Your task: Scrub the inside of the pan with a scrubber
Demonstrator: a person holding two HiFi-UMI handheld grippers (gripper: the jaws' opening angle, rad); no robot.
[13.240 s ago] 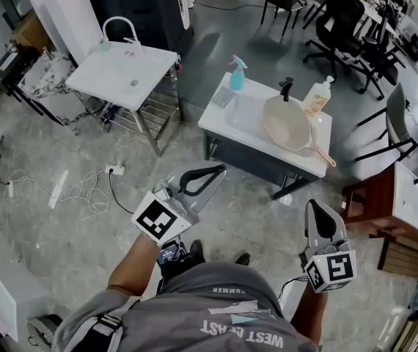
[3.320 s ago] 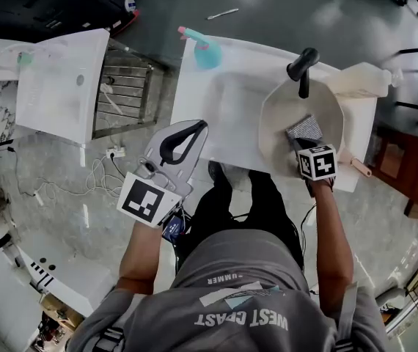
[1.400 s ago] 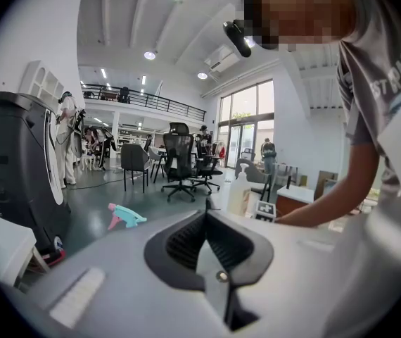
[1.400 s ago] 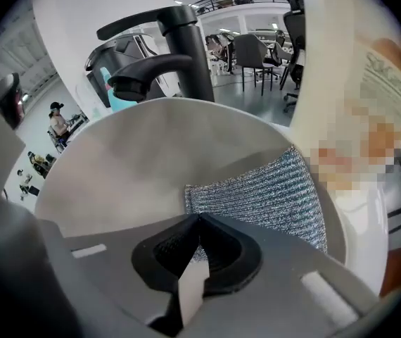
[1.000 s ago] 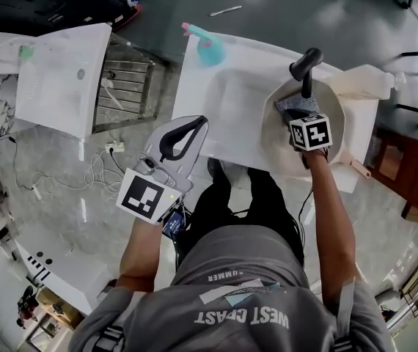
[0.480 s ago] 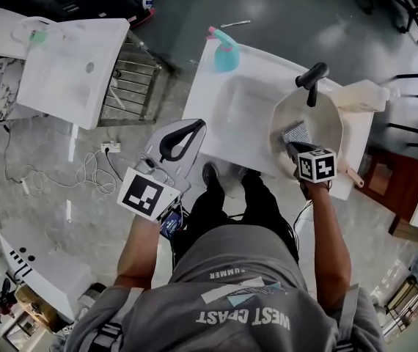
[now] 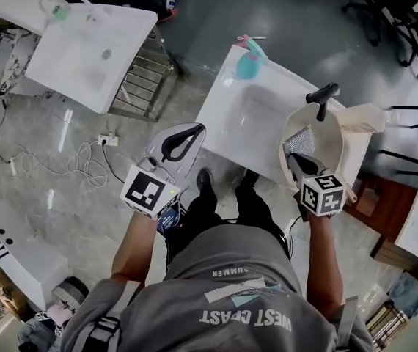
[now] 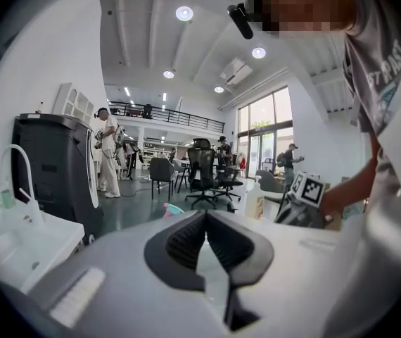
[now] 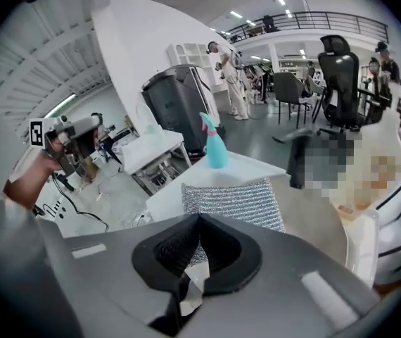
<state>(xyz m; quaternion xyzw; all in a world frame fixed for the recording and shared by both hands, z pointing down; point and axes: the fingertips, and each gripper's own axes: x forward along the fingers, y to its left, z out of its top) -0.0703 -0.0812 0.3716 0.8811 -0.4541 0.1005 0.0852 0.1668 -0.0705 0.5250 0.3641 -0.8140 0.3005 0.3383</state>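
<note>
Right gripper (image 9: 199, 220) clamped on silver mesh scrubber (image 9: 232, 201), inside beige round pan (image 7: 328, 142).
Scrubber lies against pan's left inner wall; left gripper (image 8: 203, 220), jaws together, empty, well left of pan.

A black faucet (image 7: 322, 96) overhangs the pan's (image 7: 332, 145) far rim.
</note>
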